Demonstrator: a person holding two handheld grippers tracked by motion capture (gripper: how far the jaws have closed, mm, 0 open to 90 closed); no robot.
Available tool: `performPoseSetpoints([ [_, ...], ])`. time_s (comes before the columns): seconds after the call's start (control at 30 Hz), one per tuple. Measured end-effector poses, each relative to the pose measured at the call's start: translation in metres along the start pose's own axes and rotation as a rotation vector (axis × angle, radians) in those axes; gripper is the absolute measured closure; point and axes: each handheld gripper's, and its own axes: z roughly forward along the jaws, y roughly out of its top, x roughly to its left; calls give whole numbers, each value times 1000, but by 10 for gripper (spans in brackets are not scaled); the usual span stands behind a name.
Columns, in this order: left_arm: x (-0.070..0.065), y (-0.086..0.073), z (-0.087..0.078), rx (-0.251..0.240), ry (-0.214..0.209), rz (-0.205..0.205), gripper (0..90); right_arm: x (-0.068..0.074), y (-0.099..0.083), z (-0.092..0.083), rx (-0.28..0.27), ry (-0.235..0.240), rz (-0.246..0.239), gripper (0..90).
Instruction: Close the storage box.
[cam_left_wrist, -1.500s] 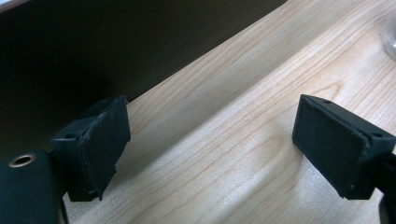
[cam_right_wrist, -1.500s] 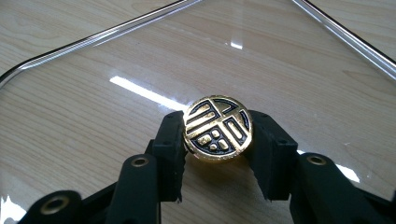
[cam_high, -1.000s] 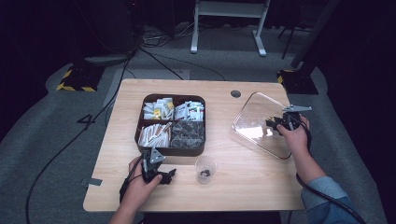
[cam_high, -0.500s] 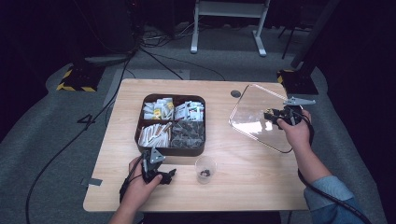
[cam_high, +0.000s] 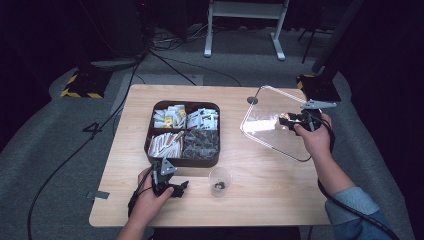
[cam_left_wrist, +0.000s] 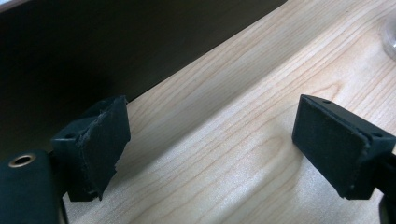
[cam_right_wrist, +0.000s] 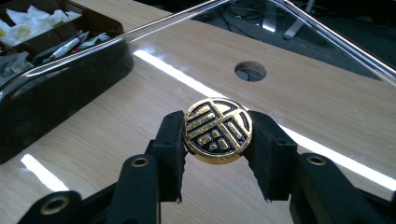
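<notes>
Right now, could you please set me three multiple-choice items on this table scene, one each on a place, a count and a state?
1. Where is the small clear cup?
A. inside the tray
B. on the table in front of the tray
C. on the lid

2. How many compartments has the dark tray?
A. two
B. four
C. six

3. What is the right gripper doing?
A. gripping the gold knob of the clear lid
B. hanging open
C. holding the cup

Answers: 1 B, the high view shows it on bare wood near the tray's front wall. 2 B, a cross of dividers makes four. 3 A, its fingers press the gold knob of the clear lid.
</notes>
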Motion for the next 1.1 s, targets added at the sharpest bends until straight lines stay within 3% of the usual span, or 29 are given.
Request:
performPoseSetpoints([
  [0.2, -3, -1, -1, 2, 10, -10, 125, 17, 17, 6, -8, 24, -20, 591],
  [0.53, -5, -2, -2, 0, 18, -3, 125, 53, 50, 28, 5, 119, -63, 590],
  [0.67, -5, -2, -2, -2, 10, -13, 123, 67, 62, 37, 9, 143, -59, 591],
  [1.1, -5, -2, -2, 2, 2, 0, 118, 100, 84, 68, 32, 212, -87, 590],
])
